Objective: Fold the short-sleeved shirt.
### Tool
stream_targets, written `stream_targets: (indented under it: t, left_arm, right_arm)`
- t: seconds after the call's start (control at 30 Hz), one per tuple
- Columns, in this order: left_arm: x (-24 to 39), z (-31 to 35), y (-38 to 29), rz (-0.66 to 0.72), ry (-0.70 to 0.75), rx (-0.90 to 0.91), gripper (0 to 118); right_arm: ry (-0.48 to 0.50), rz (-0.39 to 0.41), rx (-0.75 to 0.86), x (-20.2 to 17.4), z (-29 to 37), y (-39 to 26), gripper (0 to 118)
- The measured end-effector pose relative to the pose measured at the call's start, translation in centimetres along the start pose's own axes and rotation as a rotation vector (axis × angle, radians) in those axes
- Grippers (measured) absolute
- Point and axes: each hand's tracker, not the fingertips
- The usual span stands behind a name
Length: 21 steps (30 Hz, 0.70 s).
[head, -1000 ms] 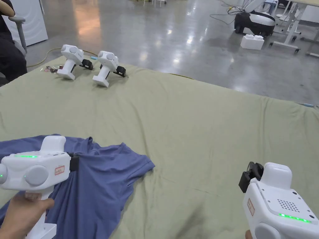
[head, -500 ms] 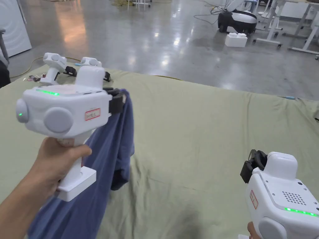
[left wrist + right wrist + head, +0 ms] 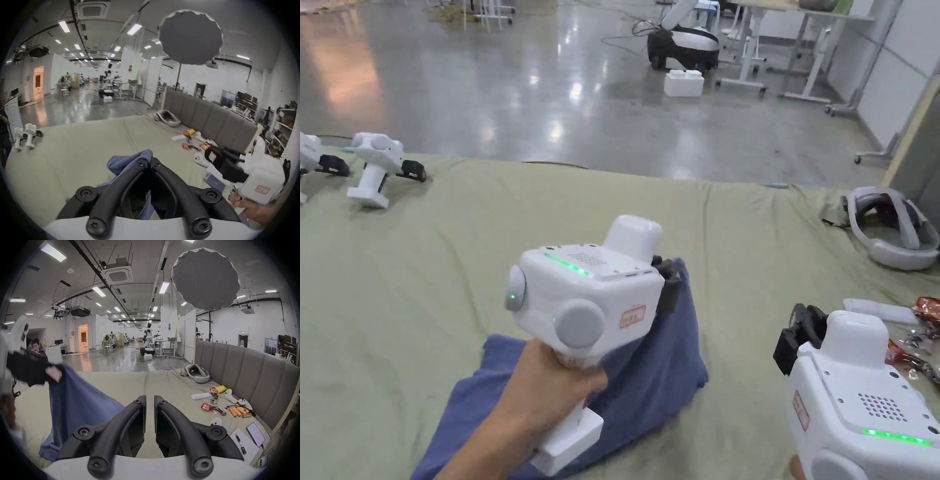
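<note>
An olive-green sheet covers the bed, and the blue short-sleeved shirt rises from it in a peak, pinched between the left gripper jaws. The right gripper hovers beside the shirt with a narrow gap between its jaws, holding nothing. Its view adds a phone and batteries by the headboard.

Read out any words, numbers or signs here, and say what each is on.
Nothing can be read.
Red-edged sticker on the left gripper: too blurred.
Similar sticker on the right gripper: too small.
Green sign over the far door: too small.
Snack wrappers: too small.
</note>
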Motion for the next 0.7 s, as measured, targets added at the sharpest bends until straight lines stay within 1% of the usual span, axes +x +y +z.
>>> stream_targets:
  t: [0.1,0.23,0.27,0.3,0.37,0.47,0.5,0.6,0.7]
  left_arm:
    - [2.5,-1.9,-3.6,0.014,-0.052,-0.059,5]
    - [5.8,-3.3,-8.5,-0.007,-0.095,-0.122,6]
    - [6.6,-3.4,-8.4,-0.022,-0.1,-0.138,9]
    - [7.3,-3.5,-8.1,-0.039,-0.098,-0.153,18]
    - [8.2,-3.6,-9.1,-0.04,-0.101,-0.167,57]
    - [7.9,-3.0,-9.4,0.005,-0.142,-0.177,66]
    - [7.7,-2.4,-9.4,0.013,-0.131,-0.17,69]
    - [6.0,-0.6,-8.5,0.037,-0.058,-0.091,69]
    - [3.7,1.9,-7.2,0.078,0.062,0.012,69]
  right_arm:
    - [-0.03,-0.002,-0.019,1.5,0.1,-0.7,13]
    - [-0.054,-0.013,-0.056,2.7,0.0,-1.8,13]
    - [-0.056,-0.016,-0.063,2.9,-0.1,-2.1,13]
    - [-0.056,-0.017,-0.071,3.0,-0.2,-2.3,13]
    - [-0.061,-0.017,-0.087,3.0,-0.3,-2.8,13]
    - [-0.056,-0.023,-0.106,3.0,-0.3,-3.1,13]
    - [-0.053,-0.022,-0.11,3.0,-0.3,-3.1,13]
    - [-0.041,-0.016,-0.117,2.7,-0.3,-2.8,13]
    - [-0.026,-0.016,-0.111,2.1,-0.2,-2.1,13]
